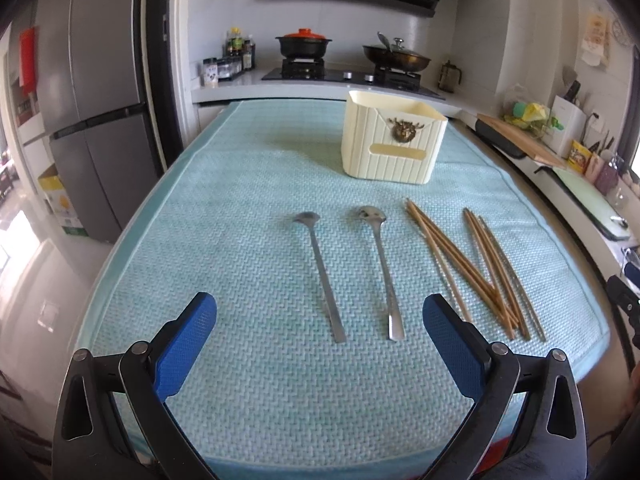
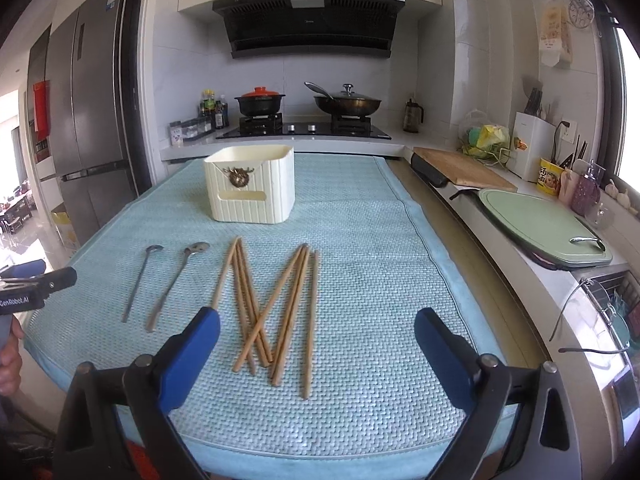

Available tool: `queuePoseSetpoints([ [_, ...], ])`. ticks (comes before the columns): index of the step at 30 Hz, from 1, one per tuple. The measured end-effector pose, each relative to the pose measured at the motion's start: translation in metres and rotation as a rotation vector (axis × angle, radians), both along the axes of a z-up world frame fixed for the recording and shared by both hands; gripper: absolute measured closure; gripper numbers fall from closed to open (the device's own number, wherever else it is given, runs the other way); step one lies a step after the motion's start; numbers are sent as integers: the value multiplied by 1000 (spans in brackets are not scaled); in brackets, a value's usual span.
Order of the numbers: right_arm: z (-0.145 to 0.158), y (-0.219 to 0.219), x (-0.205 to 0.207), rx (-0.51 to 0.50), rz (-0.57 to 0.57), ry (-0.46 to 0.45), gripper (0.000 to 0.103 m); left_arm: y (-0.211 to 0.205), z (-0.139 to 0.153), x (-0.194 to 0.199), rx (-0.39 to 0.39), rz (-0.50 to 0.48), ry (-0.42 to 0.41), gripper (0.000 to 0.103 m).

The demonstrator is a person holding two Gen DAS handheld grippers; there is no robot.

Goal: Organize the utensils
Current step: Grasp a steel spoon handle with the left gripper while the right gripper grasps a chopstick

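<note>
- Utensils: two metal spoons (image 1: 320, 268) (image 1: 382, 268) side by side near the middle of the bench (image 1: 240, 360), bowls toward the far edge, handles toward the near edge; wooden chopsticks (image 1: 476, 268) in two loose, crossing bunches toward the right edge.
- All flat on the teal woven mat (image 1: 200, 220) covering the bench; cream ribbed holder (image 1: 394, 138) upright and well apart from them, toward the far edge.
- Spoons: judged stiff, light, smooth and likely slippery; thin handles flush with the mat, so little room under them for a finger. Best taken across the handle, near the flat near end or mid-shaft, with fingers pressed down into the soft mat.
- Chopsticks: judged very light, rigid, slim, prone to rolling and fanning out. Near ends overlapped in a tangle, so a single stick hard to isolate there; a pinch across a whole bunch where sticks cross seems the surest hold, roughly mid-length to avoid tipping.
- Holder: open top, empty as far as visible; probably light plastic, liable to shift if knocked.
- Left claw (image 1: 320, 346): fingers wide apart, nothing between them, above the near edge just short of the spoon handles.
- Right claw (image 2: 316, 354): fingers wide apart, empty, above the near edge with the near chopstick ends between the blue pads (image 2: 192, 360) in view, no contact visible.
</note>
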State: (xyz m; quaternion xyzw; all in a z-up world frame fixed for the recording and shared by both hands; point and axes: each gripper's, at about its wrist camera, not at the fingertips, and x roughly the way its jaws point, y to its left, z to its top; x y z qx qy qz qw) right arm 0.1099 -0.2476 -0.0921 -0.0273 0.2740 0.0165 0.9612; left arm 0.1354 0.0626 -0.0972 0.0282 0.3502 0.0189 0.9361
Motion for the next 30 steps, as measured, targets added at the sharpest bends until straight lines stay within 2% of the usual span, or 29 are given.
queuePoseSetpoints([
  [5, -27, -10, 43, 35, 25, 64, 34, 3, -39, 47, -86, 8, 80, 0],
  [9, -48, -12, 75, 46, 41, 113, 45, -2, -65, 75, -81, 12, 128, 0],
  [11, -59, -11, 91, 43, 48, 146, 47, -4, -76, 86, -67, 20, 154, 0],
  [14, -78, -13, 115, 55, 60, 211, 61, -2, -88, 101, -53, 35, 172, 0],
  [16, -90, -16, 128, 69, 59, 255, 62, 2, -94, 108, -66, 39, 200, 0],
  [17, -95, -17, 134, 77, 60, 274, 67, 4, -96, 111, -80, 38, 221, 0],
  [20, -97, -13, 143, 49, 64, 286, 68, 5, -94, 119, -55, 39, 232, 0],
  [23, -97, -9, 155, 17, 59, 302, 68, 0, -96, 129, 9, 27, 251, 0],
  [30, -94, -7, 189, 9, 59, 318, 68, 5, -92, 147, 6, 46, 244, 0],
])
